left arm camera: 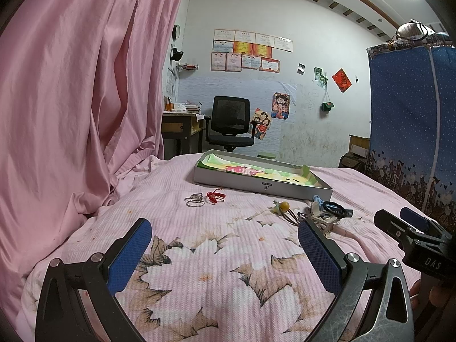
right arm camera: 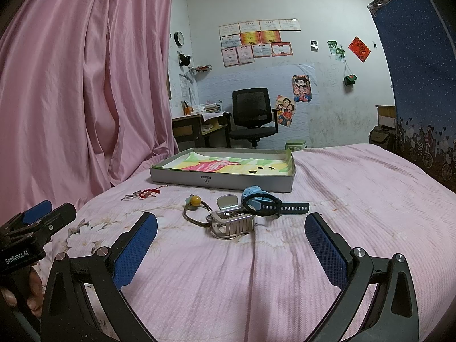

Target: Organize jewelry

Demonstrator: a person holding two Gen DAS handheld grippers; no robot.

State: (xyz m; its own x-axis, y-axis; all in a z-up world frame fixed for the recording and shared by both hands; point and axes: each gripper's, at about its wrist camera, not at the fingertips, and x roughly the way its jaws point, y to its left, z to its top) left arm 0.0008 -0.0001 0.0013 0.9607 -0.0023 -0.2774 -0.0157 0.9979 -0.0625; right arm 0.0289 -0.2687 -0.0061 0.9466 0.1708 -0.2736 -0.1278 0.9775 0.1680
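Bed [right arm camera: 327,176] — one tray [right arm camera: 222,181], one watch [right arm camera: 258,198].

A grey shallow box [right arm camera: 222,183], lid off, with a pink-and-green drawn liner, lies flat well beyond the right fingertips [right arm camera: 148,223]. A blue watch [right arm camera: 258,198], a black cord bracelet [right arm camera: 260,202] draped on it, a silver hair clip [right arm camera: 233,223] and an amber-bead hair tie [right arm camera: 195,201] cluster just ahead between those fingers. Silver rings [left arm camera: 194,200] and a red string bracelet [left arm camera: 214,196] lie ahead of the left fingers.
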